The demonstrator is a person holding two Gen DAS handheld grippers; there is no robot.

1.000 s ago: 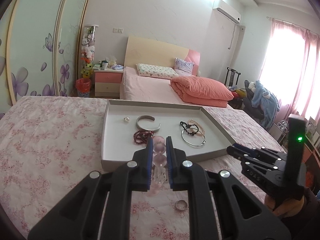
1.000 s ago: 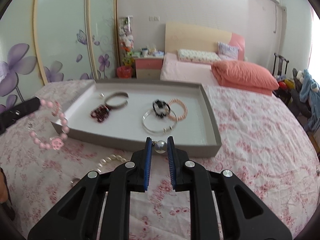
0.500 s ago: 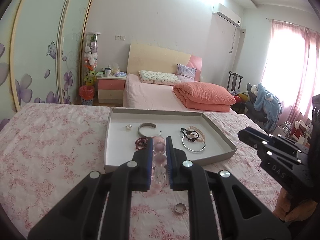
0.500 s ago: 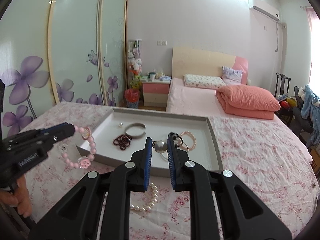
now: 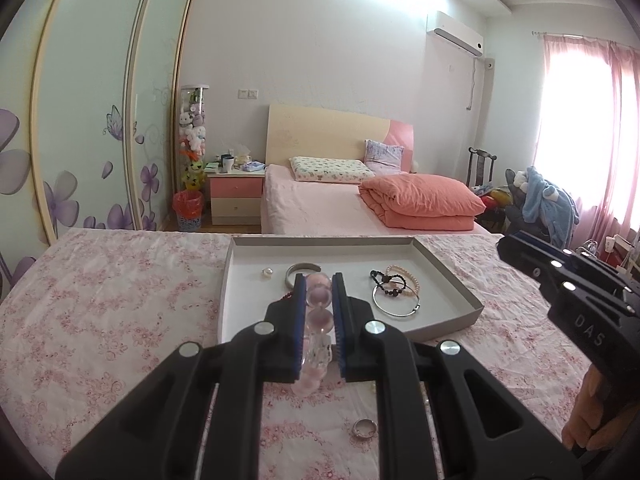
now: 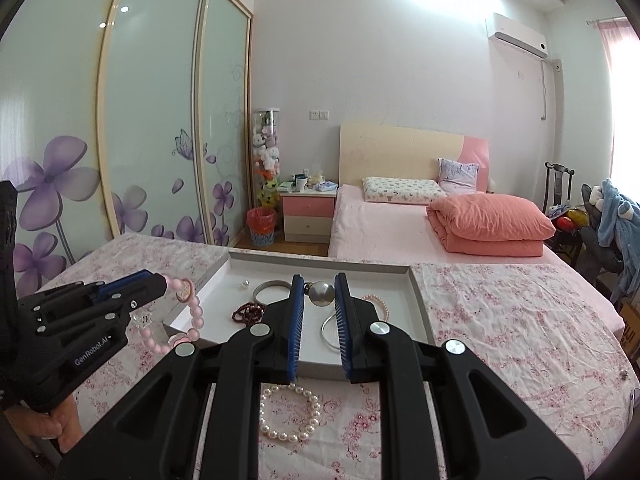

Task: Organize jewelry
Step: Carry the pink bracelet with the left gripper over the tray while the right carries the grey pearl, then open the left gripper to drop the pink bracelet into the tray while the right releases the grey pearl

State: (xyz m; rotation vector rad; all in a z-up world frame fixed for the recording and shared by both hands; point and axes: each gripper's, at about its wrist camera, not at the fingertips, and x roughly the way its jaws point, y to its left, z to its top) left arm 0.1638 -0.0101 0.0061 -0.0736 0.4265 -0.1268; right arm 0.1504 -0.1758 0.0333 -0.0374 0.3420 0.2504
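Jewelry hangs clamped in both tools, the left tool (image 5: pixel 316 300) pinching a pink bead bracelet (image 6: pixel 188 316) and the right tool (image 6: pixel 318 294) a silver ball pendant (image 6: pixel 322 293), both lifted just short of the tray (image 5: pixel 460 304) ahead, presumably to drop them beside the bangles there.

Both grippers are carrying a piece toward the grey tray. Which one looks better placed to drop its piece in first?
Probably the right gripper: its silver bead piece sits over the tray interior. The left gripper holds the pink bead bracelet hanging beside the tray's near-left corner, mostly outside the rim.
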